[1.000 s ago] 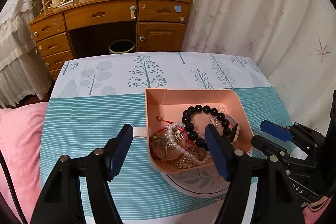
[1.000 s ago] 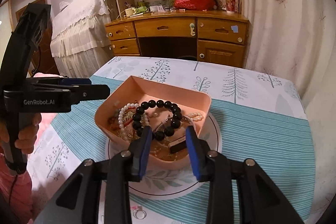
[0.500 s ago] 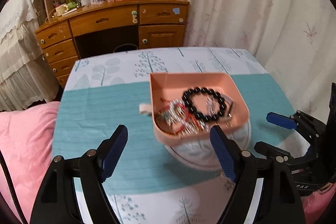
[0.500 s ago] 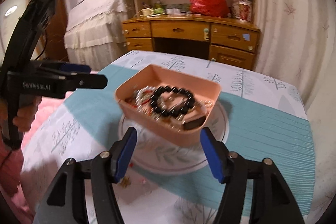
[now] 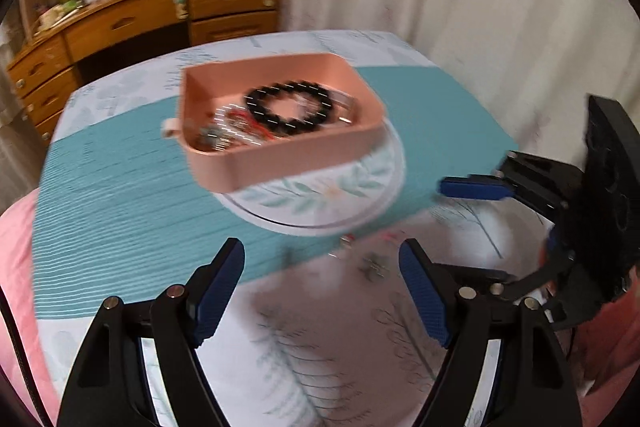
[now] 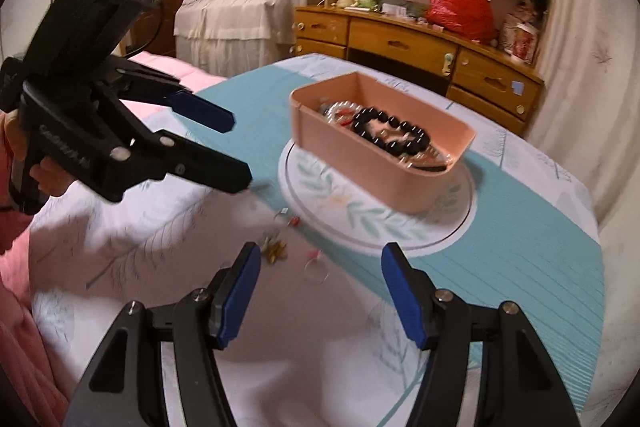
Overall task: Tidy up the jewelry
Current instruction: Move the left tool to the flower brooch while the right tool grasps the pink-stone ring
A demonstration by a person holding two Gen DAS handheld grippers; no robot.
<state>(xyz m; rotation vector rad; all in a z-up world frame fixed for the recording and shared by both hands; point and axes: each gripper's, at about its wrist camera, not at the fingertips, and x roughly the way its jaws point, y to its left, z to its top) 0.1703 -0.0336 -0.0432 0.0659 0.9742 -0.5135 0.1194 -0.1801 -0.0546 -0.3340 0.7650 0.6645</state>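
Observation:
A pink box [image 5: 288, 155] [image 6: 360, 147] stands on a round leaf-patterned plate [image 5: 332, 199] [image 6: 344, 215]. It holds a black bead bracelet [image 5: 288, 109] [image 6: 394, 133] and a tangle of pearls and small jewelry. A few small loose pieces [image 6: 276, 247] [image 5: 372, 263] and a thin ring [image 6: 316, 271] lie on the tablecloth in front of the plate. My left gripper [image 5: 322, 291] is open and empty, back from the plate. My right gripper [image 6: 320, 295] is open and empty, just short of the loose pieces.
The table has a teal and white tree-print cloth [image 6: 520, 227]. A wooden desk [image 6: 400, 43] with a red bag [image 6: 456, 3] stands behind, curtains to the right, pink bedding [image 5: 16, 247] to the left.
Both grippers pulled back and up from the pink box. The right gripper opened wider. Loose pieces in front of the plate have come into view.

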